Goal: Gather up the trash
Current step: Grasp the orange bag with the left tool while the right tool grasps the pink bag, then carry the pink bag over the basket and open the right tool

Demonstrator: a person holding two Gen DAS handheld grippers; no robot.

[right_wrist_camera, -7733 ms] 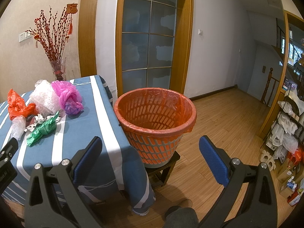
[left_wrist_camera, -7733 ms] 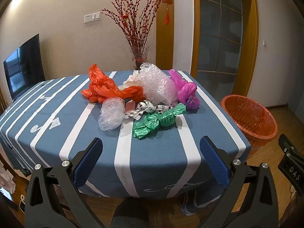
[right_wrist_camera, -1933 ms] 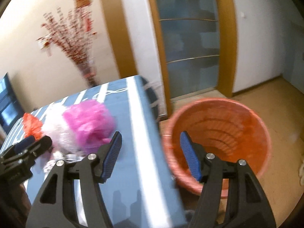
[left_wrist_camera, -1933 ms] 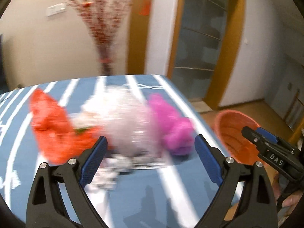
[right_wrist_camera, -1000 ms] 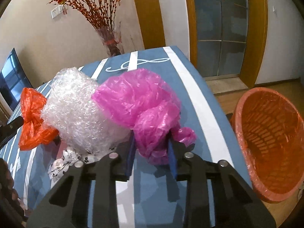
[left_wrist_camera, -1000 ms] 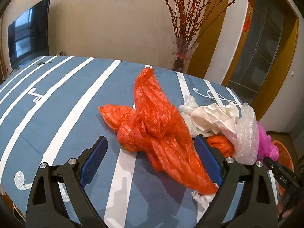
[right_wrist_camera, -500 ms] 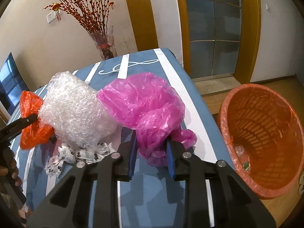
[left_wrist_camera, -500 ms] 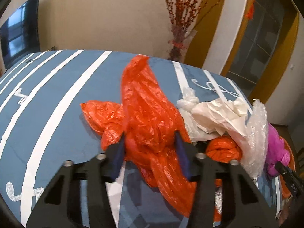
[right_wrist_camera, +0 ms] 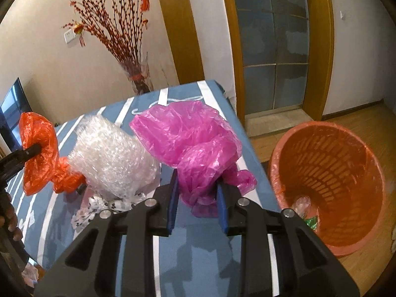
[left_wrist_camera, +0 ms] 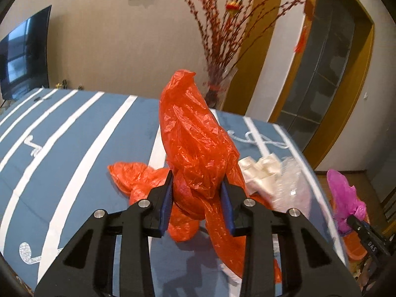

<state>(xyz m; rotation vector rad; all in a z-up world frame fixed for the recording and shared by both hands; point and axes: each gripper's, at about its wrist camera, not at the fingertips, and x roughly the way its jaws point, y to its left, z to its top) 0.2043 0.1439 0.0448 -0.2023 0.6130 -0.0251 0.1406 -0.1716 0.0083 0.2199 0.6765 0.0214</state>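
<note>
A crumpled orange plastic bag [left_wrist_camera: 195,136] is raised a little off the blue striped table [left_wrist_camera: 74,153]. My left gripper [left_wrist_camera: 196,180] is closing, its blue pads pressing the bag's lower part. The right wrist view has the same orange bag [right_wrist_camera: 37,153] at far left. A pink plastic bag [right_wrist_camera: 193,138] is pinched at its knotted bottom by my right gripper [right_wrist_camera: 196,183], which is shut on it just above the table's right side. The orange trash basket [right_wrist_camera: 274,163] stands on the floor to the right, below the table edge, with a few scraps inside.
A roll of bubble wrap [right_wrist_camera: 111,156] lies between the two bags, with a dotted ribbon [right_wrist_camera: 99,205] in front of it and white crumpled paper [left_wrist_camera: 259,173] behind. A vase of red branches [right_wrist_camera: 138,81] stands at the table's far edge. A hand [right_wrist_camera: 10,217] shows at far left.
My left gripper has gone from wide open around the orange bag to shut on it and has lifted it. My right gripper, still holding the pink bag, has risen and drifted toward the basket.
</note>
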